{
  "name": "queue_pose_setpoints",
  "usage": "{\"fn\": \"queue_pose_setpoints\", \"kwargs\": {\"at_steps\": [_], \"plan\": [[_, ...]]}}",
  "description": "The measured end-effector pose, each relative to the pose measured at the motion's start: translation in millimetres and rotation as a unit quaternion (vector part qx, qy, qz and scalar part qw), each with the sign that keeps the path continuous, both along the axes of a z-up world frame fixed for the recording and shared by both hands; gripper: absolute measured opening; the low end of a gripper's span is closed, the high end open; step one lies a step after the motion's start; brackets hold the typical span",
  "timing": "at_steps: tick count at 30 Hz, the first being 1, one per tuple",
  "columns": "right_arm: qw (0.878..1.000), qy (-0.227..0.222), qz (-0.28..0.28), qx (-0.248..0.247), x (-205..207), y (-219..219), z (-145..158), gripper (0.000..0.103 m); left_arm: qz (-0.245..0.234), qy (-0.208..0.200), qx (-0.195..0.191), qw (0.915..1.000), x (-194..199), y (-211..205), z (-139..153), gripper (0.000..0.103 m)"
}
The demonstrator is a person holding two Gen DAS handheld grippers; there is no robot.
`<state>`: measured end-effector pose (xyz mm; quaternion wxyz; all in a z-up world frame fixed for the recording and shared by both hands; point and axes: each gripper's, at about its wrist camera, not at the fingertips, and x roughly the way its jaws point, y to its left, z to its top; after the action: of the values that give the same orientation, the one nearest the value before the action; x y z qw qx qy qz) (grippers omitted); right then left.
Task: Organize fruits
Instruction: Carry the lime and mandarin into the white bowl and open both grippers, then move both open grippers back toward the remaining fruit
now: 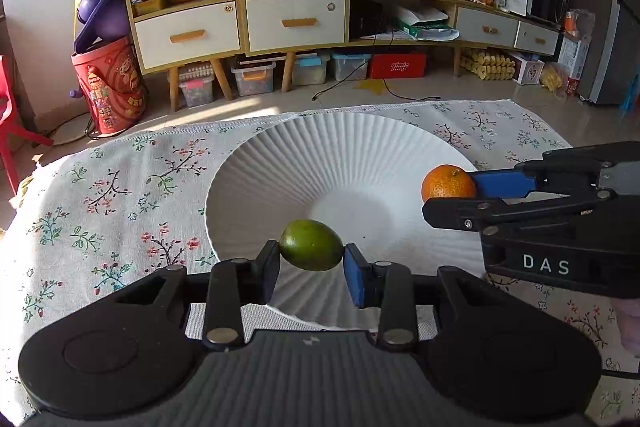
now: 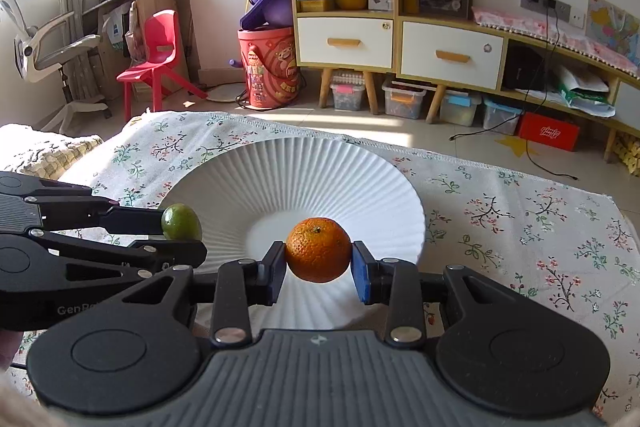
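Note:
My left gripper [image 1: 311,259] is shut on a green lime [image 1: 310,244] and holds it over the near rim of a white ribbed plate [image 1: 328,155]. My right gripper [image 2: 319,267] is shut on an orange mandarin [image 2: 318,249] and holds it above the same plate [image 2: 304,167]. In the left wrist view the right gripper [image 1: 452,193] comes in from the right with the mandarin [image 1: 448,183] over the plate's right side. In the right wrist view the left gripper [image 2: 182,229] comes in from the left with the lime [image 2: 181,221] over the plate's left rim.
The plate sits on a floral tablecloth [image 1: 120,195] that covers the table. Beyond the far table edge are the tiled floor, a wooden cabinet [image 1: 240,23] with drawers, a red bucket [image 1: 112,87] and a red chair [image 2: 160,55].

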<state>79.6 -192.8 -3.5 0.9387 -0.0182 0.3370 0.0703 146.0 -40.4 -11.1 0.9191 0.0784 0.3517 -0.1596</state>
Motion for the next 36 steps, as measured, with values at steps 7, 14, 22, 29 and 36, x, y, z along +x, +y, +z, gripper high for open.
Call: {"fn": "queue_pose_setpoints", "kwargs": {"at_steps": [7,14,22,29,36], "plan": [[1.0,0.015,-0.007,-0.011,10,-2,-8,0.032,-0.014,-0.001,0.025,0.9996,21,-6,-6,0.019],[1.0,0.012,0.0,-0.006,12,-5,-6,0.032,-0.038,-0.009,0.053,0.9978,24,-12,-9,0.02],[1.0,0.013,0.002,-0.006,14,-7,-4,0.032,-0.039,-0.017,0.062,0.9972,23,-11,-8,0.024],[1.0,0.003,-0.002,0.003,10,-9,4,0.047,-0.032,-0.019,0.053,0.9979,16,-6,-3,0.041],[1.0,-0.005,-0.012,0.012,-2,-12,16,0.054,-0.023,-0.022,0.036,0.9988,1,4,8,0.05]]}}
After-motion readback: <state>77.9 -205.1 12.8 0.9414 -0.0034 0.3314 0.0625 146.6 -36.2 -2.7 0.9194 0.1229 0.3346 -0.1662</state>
